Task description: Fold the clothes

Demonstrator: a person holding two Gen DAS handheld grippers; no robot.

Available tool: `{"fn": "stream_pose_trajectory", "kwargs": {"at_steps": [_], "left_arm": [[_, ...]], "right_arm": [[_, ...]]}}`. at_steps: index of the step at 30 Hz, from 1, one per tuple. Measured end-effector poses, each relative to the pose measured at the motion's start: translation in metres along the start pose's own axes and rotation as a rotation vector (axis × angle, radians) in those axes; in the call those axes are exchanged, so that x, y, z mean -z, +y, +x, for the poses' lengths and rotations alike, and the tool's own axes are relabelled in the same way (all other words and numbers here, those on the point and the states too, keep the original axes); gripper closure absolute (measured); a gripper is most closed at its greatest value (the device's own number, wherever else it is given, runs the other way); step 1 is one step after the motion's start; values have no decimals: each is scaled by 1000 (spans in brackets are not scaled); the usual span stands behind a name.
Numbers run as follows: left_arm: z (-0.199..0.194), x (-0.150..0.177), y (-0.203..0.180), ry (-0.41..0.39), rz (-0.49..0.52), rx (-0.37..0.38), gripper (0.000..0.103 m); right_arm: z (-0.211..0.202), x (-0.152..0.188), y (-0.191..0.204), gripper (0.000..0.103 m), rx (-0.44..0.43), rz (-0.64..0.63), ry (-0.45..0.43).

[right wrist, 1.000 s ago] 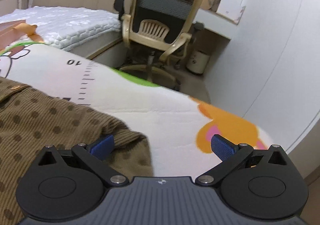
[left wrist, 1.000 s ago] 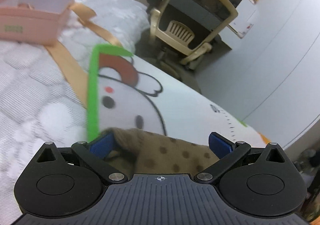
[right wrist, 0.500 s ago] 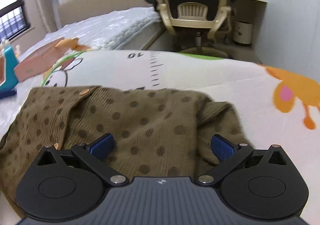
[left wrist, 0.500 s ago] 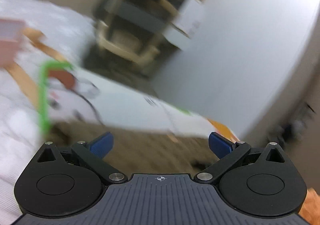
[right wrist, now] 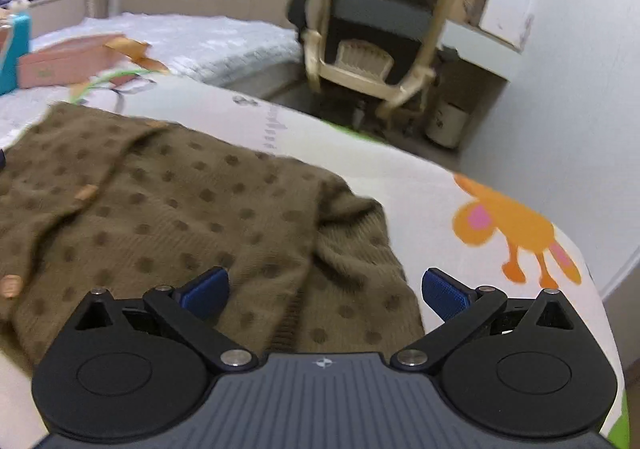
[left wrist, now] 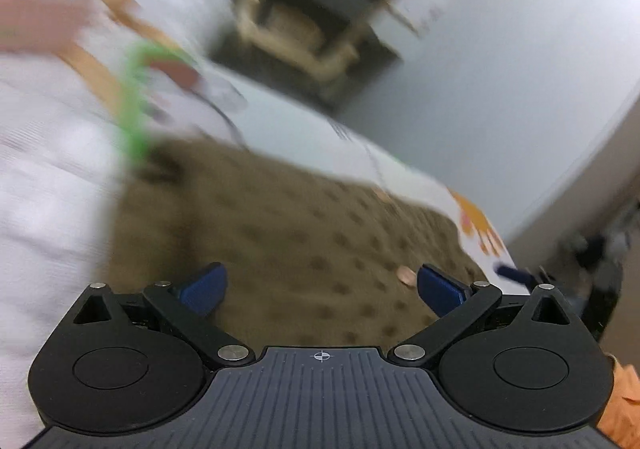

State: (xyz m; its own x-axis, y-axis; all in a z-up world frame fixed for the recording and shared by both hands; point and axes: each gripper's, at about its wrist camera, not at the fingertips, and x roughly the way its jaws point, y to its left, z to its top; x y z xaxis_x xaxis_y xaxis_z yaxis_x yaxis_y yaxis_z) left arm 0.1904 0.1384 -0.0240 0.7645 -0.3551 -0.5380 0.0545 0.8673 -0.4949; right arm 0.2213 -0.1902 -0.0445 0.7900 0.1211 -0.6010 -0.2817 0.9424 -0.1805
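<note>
A brown dotted knit cardigan (right wrist: pixel 168 209) with tan buttons lies spread on a white cartoon-print mat (right wrist: pixel 460 185). It fills the lower middle of the blurred left wrist view as the cardigan (left wrist: pixel 288 233). My left gripper (left wrist: pixel 320 289) hangs over its near part, open, nothing between the blue pads. My right gripper (right wrist: pixel 326 291) is open above the cardigan's right side, where a sleeve (right wrist: pixel 356 233) lies bunched near the edge. The other gripper's blue tip (left wrist: pixel 510 272) shows at the right in the left wrist view.
A pink box (right wrist: pixel 68 63) and a teal box (right wrist: pixel 16 49) stand on the white quilted bed (right wrist: pixel 208 41) at the back left. A cream office chair (right wrist: pixel 372 45) and a desk (right wrist: pixel 476 45) stand beyond the mat. A grey wall (left wrist: pixel 500 69) runs along the right.
Both grippers pulled back from the cardigan's edge, so much more of it now shows. The left view swung and stays blurred. Both stayed open.
</note>
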Motion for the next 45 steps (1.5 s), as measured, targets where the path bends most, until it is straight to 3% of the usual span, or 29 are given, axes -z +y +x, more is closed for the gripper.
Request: {"fn": "stream_pose_trajectory", "kwargs": {"at_steps": [2,4,5,6,7,10,13,14,15,16,19,23,25,27,29,31,33,35,37,39,43,45], "left_arm": [[-30,3,19,-54,-16,-90,0],[-47,8,38,-50,-40,-160,4],[-49,12,44,-31,-38,-188,16],[-47,15,45,-6,-23,-206,36],[-45,19,45,15,-11,-217,37],[-31,27,44,38,-9,-217,21],[-16,30,48,42,-3,-211,23],[-12,31,46,42,13,-198,44],[-9,31,45,46,20,-167,75],[-10,28,44,44,17,-131,85],[-18,13,32,5,53,-80,92],[-19,0,25,15,-6,10,92],[-15,-3,23,29,-35,34,92],[-12,-6,20,43,-64,59,92],[-9,-9,18,53,-86,77,89],[-15,-11,24,25,-101,74,74],[-12,-13,27,19,-120,71,39],[-1,-16,28,27,-134,63,22],[9,-18,29,35,-148,55,19],[20,-21,29,43,-162,48,10],[41,-25,31,60,-189,33,13],[51,-28,31,68,-203,25,58]], "right_arm": [[-10,-3,3,0,-51,9,-31],[-16,-9,13,0,-85,-14,-61],[-18,-13,20,0,-99,-28,-73],[-19,-15,27,0,-114,-41,-81],[-20,-18,35,0,-129,-54,-89],[-26,-24,55,0,-170,-92,-107],[-36,-26,72,0,-201,-138,-118],[-39,-27,77,0,-216,-149,-119],[-43,-27,82,0,-237,-156,-117],[-46,-26,87,0,-258,-163,-116],[-52,-27,118,0,-370,-211,-101],[-51,-26,181,0,-523,-316,-93],[-47,-23,212,6,-535,-397,-115],[-38,-21,239,20,-476,-485,-157],[-23,-26,247,56,-431,-470,-150],[-8,-39,230,67,-473,-322,-85],[-5,-45,216,78,-487,-233,-67],[-7,-48,205,83,-485,-186,-71],[-11,-47,205,84,-487,-186,-81],[-14,-44,208,84,-495,-195,-88],[-22,-39,204,86,-505,-224,-113],[-27,-41,196,87,-495,-209,-131]]}}
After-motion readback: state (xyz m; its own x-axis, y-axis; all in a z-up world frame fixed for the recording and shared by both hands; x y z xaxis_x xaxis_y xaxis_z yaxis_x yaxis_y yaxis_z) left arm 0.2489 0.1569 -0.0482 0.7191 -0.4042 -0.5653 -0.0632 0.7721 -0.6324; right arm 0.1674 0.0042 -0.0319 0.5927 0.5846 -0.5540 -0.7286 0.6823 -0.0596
